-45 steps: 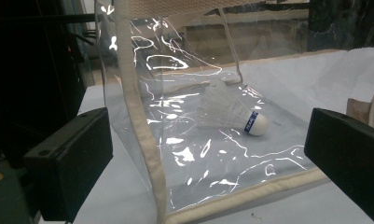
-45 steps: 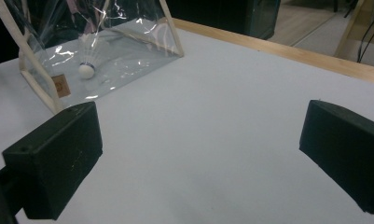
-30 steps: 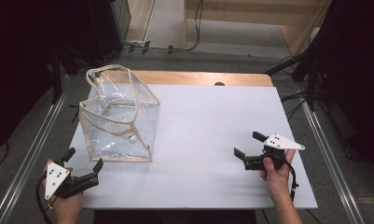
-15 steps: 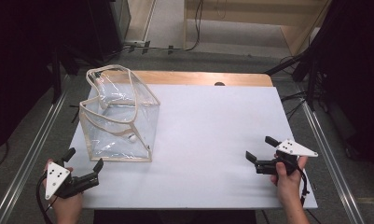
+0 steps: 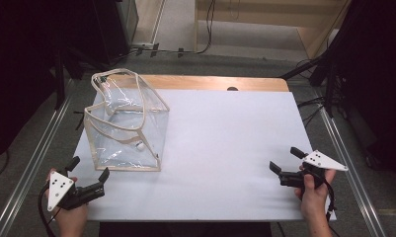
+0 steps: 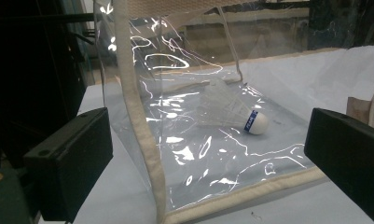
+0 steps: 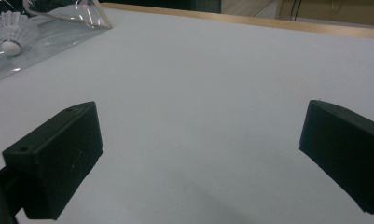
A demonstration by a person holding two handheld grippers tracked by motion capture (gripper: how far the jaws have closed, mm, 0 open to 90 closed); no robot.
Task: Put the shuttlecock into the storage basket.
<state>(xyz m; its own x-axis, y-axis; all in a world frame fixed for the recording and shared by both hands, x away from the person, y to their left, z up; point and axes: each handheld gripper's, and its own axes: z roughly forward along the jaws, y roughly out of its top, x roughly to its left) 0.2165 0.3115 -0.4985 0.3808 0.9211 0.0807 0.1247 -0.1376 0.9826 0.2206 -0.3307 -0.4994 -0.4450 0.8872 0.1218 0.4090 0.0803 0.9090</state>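
A clear plastic bag (image 5: 124,126) with cream trim stands on the far left of a white surface (image 5: 225,148). Inside it a white shuttlecock (image 6: 233,112) lies on its side. The left hand-held gripper (image 5: 87,178) rests at the near left corner, just beside the bag, jaws spread and empty. The right hand-held gripper (image 5: 288,165) sits at the near right, well apart from the bag, jaws also spread and empty.

The bag looks light and floppy; a nudge from the left jaws could likely tip or slide it.

The left gripper view reveals the shuttlecock's blue band, a mere speck from above.
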